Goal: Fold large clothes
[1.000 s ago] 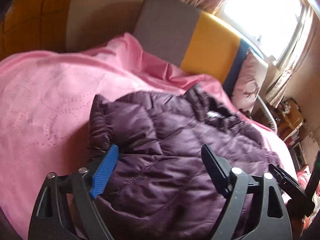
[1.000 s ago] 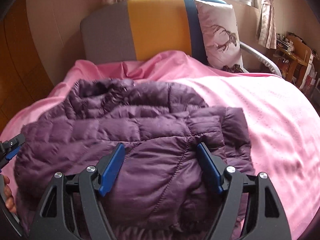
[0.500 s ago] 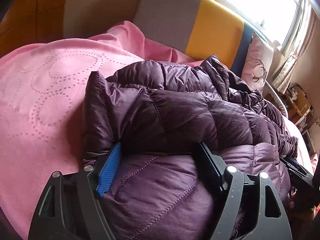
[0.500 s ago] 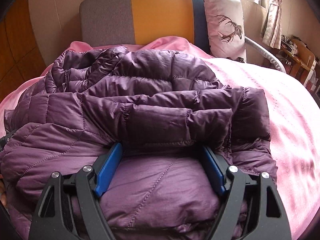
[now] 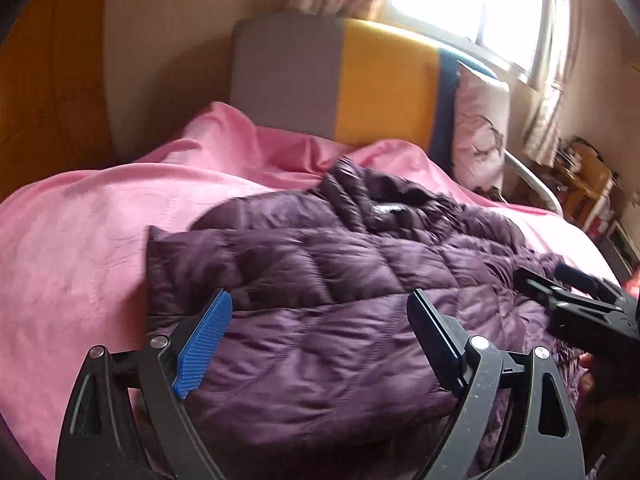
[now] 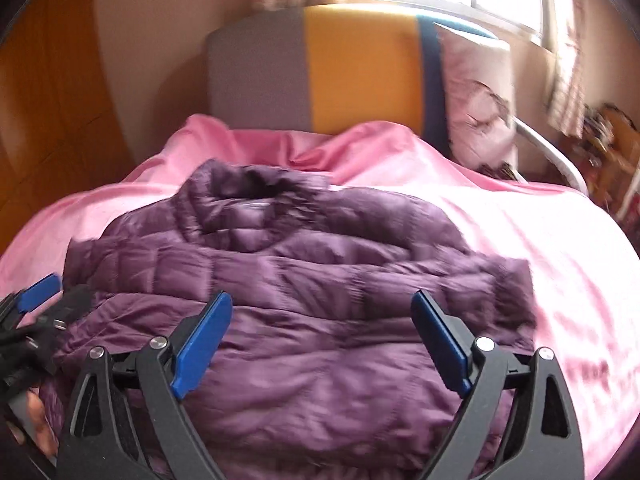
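A purple quilted puffer jacket (image 5: 320, 280) lies folded in a bundle on the pink bedspread (image 5: 88, 240); it also shows in the right wrist view (image 6: 320, 300), collar toward the headboard. My left gripper (image 5: 320, 320) is open and empty, raised above the jacket's near left part. My right gripper (image 6: 322, 320) is open and empty above the near right part. Each gripper shows in the other's view: the right gripper (image 5: 576, 300) at the right edge, the left gripper (image 6: 36, 304) at the left edge.
A grey, yellow and blue headboard (image 6: 340, 68) stands behind the bed, with a deer-print pillow (image 6: 476, 100) leaning on it. A white rail (image 5: 532, 180), cluttered wooden furniture (image 5: 588, 172) and a curtained window (image 5: 472, 4) are on the right. A wooden wall panel (image 5: 48, 80) is at left.
Half a second ago both grippers were low with the jacket's fold bulging between the fingers. Both have since pulled back and up, and the jacket lies flatter on the bed.
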